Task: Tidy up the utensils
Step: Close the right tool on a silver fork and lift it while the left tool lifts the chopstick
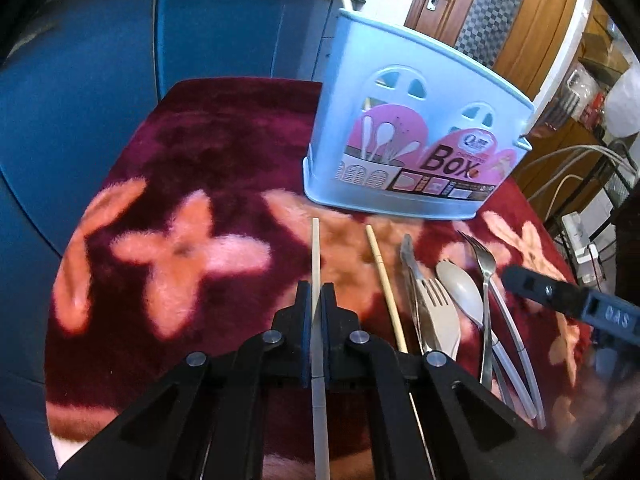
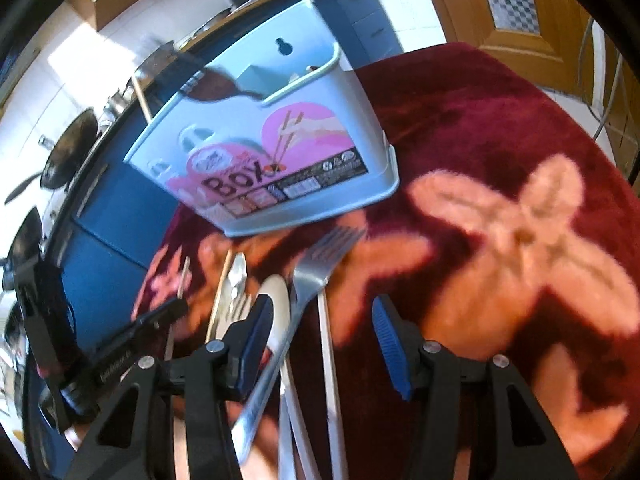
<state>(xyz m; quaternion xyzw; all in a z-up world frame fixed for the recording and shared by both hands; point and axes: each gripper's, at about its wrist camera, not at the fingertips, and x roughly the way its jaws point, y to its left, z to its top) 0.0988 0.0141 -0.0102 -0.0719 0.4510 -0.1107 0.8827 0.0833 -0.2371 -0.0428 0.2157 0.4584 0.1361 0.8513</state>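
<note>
My left gripper (image 1: pixel 316 292) is shut on a pale grey chopstick (image 1: pixel 316 248) that sticks out ahead of the fingertips over the blanket. To its right lie a bamboo chopstick (image 1: pixel 384 280), a pale fork (image 1: pixel 436 296), a grey spoon (image 1: pixel 460 284) and a steel fork (image 1: pixel 482 260). The light-blue utensil box (image 1: pixel 408 120) stands upright behind them. My right gripper (image 2: pixel 320 320) is open above the steel fork (image 2: pixel 320 264) and a pale stick (image 2: pixel 326 344), touching neither. The spoon (image 2: pixel 276 300) lies by its left finger. The box (image 2: pixel 264 152) is just beyond.
A dark red furry blanket with pink flowers (image 1: pixel 180 252) covers the surface. Blue cabinets (image 1: pixel 120 60) stand behind it, a wooden door (image 1: pixel 452 0) at the back right, and cables and a rack (image 1: pixel 580 184) to the right. Pans (image 2: pixel 68 148) sit on the counter.
</note>
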